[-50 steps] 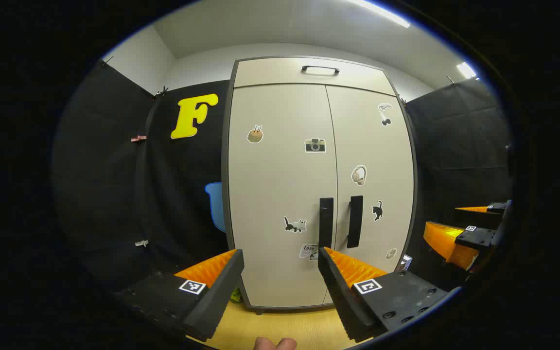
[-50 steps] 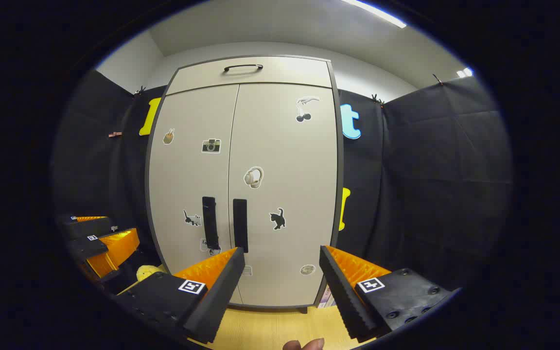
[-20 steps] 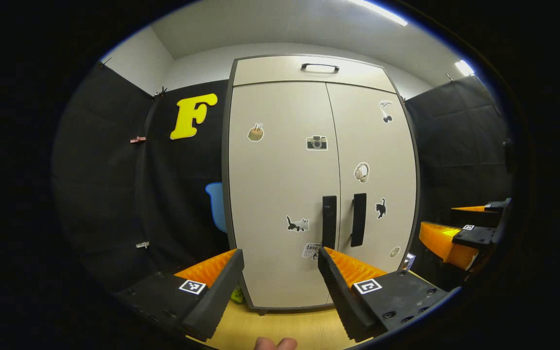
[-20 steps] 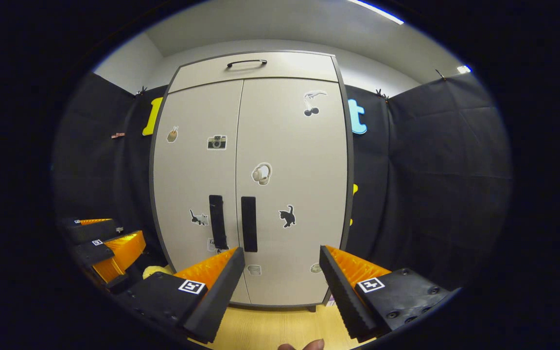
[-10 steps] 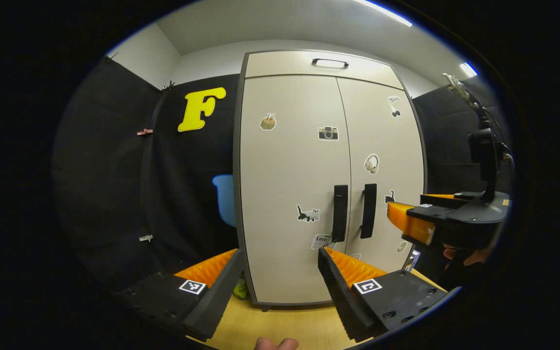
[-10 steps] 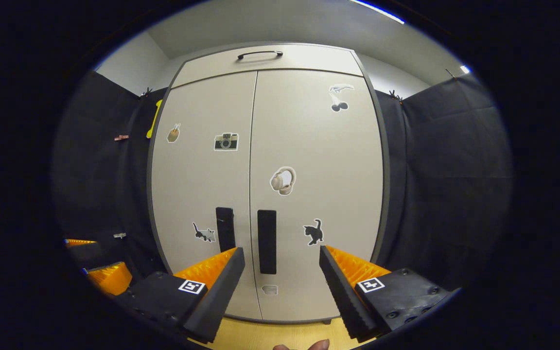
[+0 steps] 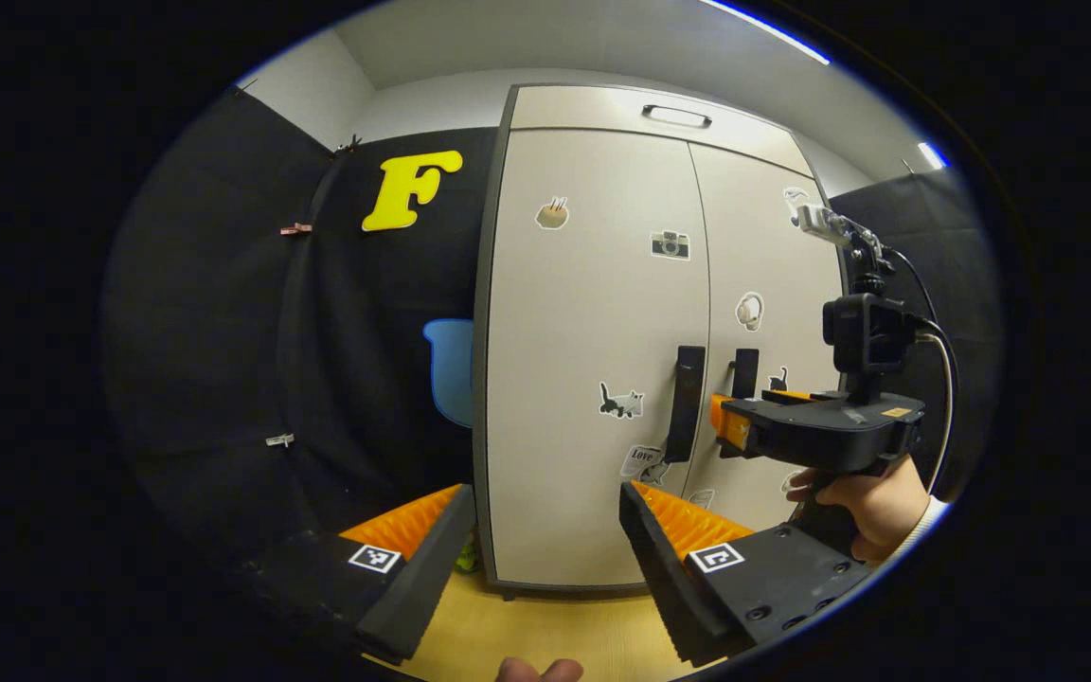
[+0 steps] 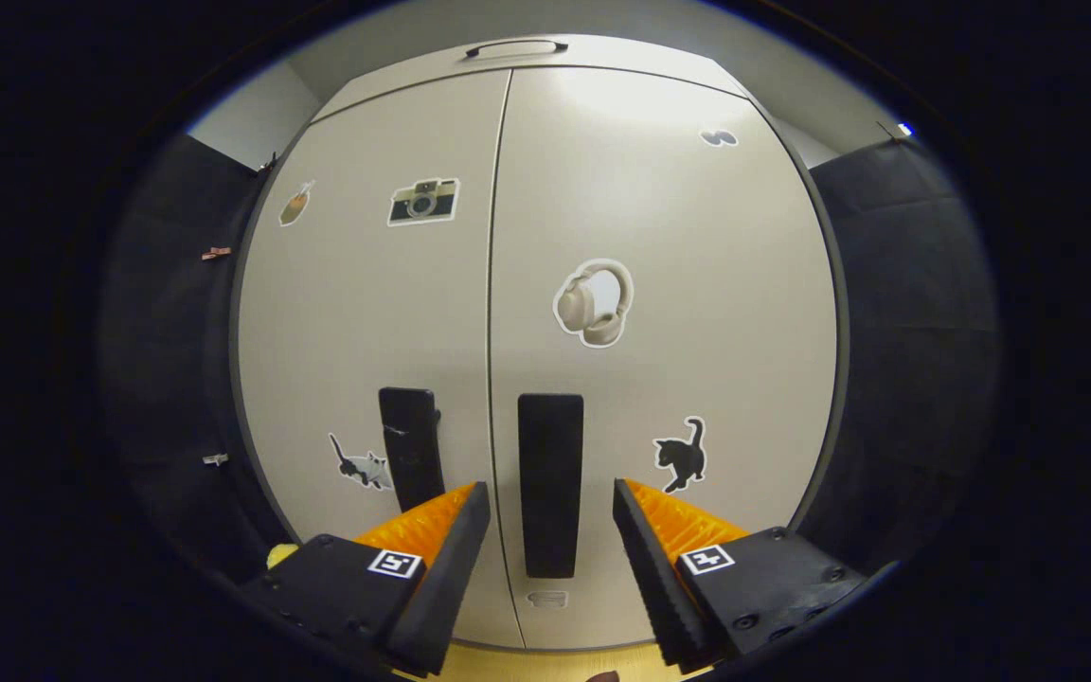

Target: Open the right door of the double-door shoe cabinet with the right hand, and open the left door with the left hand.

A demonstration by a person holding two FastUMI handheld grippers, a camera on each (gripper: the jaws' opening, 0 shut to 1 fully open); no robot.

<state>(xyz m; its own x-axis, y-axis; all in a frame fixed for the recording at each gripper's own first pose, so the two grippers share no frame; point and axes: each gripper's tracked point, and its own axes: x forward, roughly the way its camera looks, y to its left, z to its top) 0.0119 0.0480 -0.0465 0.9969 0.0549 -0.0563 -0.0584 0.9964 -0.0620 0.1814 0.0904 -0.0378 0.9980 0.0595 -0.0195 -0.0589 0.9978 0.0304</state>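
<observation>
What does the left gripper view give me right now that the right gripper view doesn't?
Left gripper view: the right gripper from the side, nearing the right door's black handle, plus the hand holding it. Right gripper view: that handle framed between its open jaws, with a black cat sticker beside it. Both share the beige double-door shoe cabinet, doors closed, and its camera sticker.

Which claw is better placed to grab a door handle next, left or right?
Right. The right claw is open with the right door handle between its fingers, both doors shut. The left claw hangs open, farther back, the left door handle beyond its tips.
</observation>
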